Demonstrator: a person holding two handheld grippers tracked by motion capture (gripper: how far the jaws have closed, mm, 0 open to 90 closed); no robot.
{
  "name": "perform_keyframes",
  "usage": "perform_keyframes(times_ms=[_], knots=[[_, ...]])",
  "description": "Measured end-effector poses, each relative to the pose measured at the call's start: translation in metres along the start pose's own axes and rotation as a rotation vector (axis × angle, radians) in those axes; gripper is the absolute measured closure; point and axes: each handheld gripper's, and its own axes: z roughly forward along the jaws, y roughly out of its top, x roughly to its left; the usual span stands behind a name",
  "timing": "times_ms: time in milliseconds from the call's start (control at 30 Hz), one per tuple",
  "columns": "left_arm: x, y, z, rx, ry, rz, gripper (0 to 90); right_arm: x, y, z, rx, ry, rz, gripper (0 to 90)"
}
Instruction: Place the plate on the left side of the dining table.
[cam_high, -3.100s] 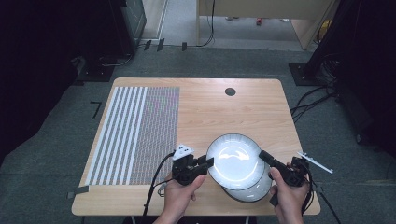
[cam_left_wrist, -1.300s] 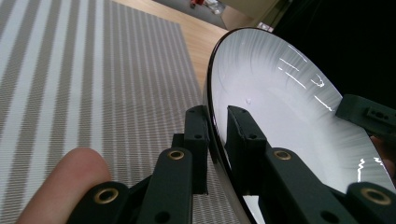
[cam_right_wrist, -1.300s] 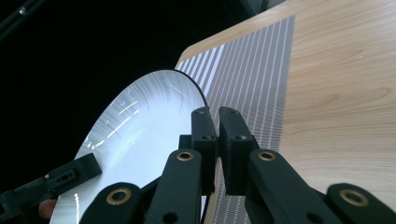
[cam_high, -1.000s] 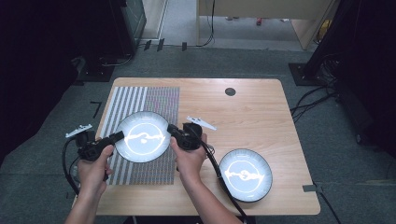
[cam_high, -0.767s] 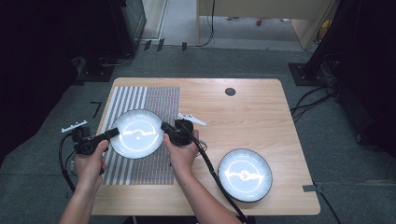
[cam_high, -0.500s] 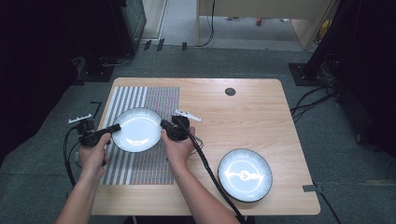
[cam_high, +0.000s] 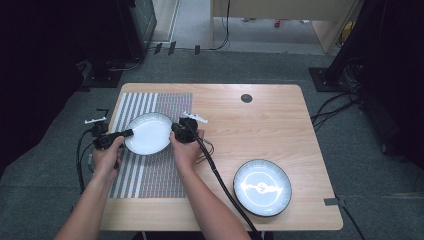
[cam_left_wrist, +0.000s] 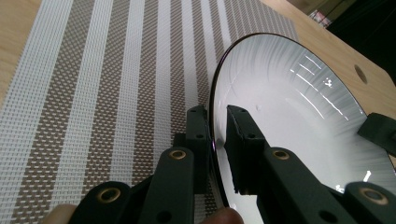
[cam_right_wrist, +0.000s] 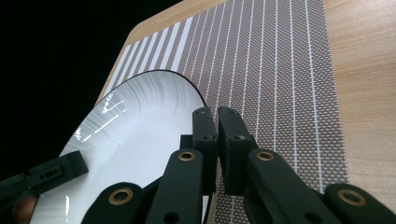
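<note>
While both grippers clamp it by opposite edges, the round white ceramic plate with a thin dark rim (cam_high: 148, 133) sits over the far part of the striped grey-and-white woven placemat (cam_high: 150, 170), on the left half of the bench. Plate is bare inside, only light glints on the glaze. Left gripper (cam_high: 122, 134) is closed on the plate's left rim; in the left gripper view the two black pads pinch the rim (cam_left_wrist: 215, 140) from either side, the plate tilted up off the mat weave (cam_left_wrist: 93, 93). Right gripper (cam_high: 176, 131) is closed on the right rim; in the right gripper view its jaws stand nearly together on the plate edge (cam_right_wrist: 140, 135), with the mat (cam_right_wrist: 280, 70) behind. Whether the plate touches the mat, can't tell.

A second round plate, white with a dark rim and a dark mark in its centre (cam_high: 262, 187), lies flat on bare wood near the bench's near right corner, well apart from the held one.

Light wooden bench (cam_high: 280, 125) has a small dark round hole (cam_high: 246, 98) near the far edge. Grey carpet floor (cam_high: 380, 200) all round, black cables (cam_high: 340, 107) on the right, dark equipment at the left.

Plate is round, so no long axis; its face points up.
</note>
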Motion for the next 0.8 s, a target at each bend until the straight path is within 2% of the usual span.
perform_keyframes(times_ms=[100, 167, 233, 267, 300, 333, 367, 400, 433, 467, 533, 600, 733, 800], knots=[[0.003, 0.0, 0.004, 0.009, 0.006, -0.011, 80.2, -0.001, -0.001, 0.005, 0.01, -0.007, -0.003, 87.0], [0.006, 0.0, 0.005, 0.01, 0.026, -0.015, 80.8, -0.003, -0.002, 0.008, 0.008, -0.013, -0.003, 88.8], [0.009, 0.0, 0.005, 0.01, 0.032, -0.022, 81.2, -0.004, -0.003, 0.009, 0.012, -0.004, 0.012, 90.0], [0.009, 0.0, 0.005, 0.014, 0.021, -0.025, 82.1, -0.006, -0.002, 0.009, 0.01, 0.029, 0.019, 90.0], [0.008, -0.001, 0.006, 0.022, 0.011, -0.026, 82.5, -0.005, -0.001, 0.01, 0.005, 0.136, 0.044, 90.0], [0.007, -0.002, 0.009, 0.028, 0.004, -0.022, 82.1, 0.0, -0.002, 0.01, 0.016, 0.177, 0.047, 90.0], [0.007, -0.002, 0.01, 0.034, 0.003, -0.029, 82.0, 0.01, -0.004, 0.009, 0.023, 0.137, -0.003, 90.0], [0.007, -0.002, 0.01, 0.038, 0.001, -0.049, 81.9, 0.016, -0.004, 0.008, 0.018, 0.132, -0.026, 90.0], [0.009, -0.004, 0.009, 0.021, -0.009, -0.076, 81.5, 0.022, -0.005, 0.005, 0.013, 0.154, -0.032, 90.0], [0.01, -0.004, 0.009, 0.009, -0.014, -0.086, 80.8, 0.027, -0.005, 0.002, 0.004, 0.185, -0.032, 88.9], [0.012, -0.004, 0.007, 0.007, -0.013, -0.081, 79.5, 0.029, -0.003, -0.003, -0.004, 0.177, -0.05, 87.0], [0.013, -0.004, 0.005, 0.007, -0.014, -0.068, 74.6, 0.027, -0.001, -0.008, -0.013, 0.142, -0.073, 86.0], [0.014, -0.004, -0.003, -0.014, -0.005, -0.037, 69.2, 0.01, 0.002, -0.011, -0.009, 0.095, -0.063, 79.3], [0.013, -0.004, -0.008, -0.028, -0.002, -0.012, 66.6, 0.002, 0.001, -0.013, -0.005, 0.08, -0.079, 77.7]])
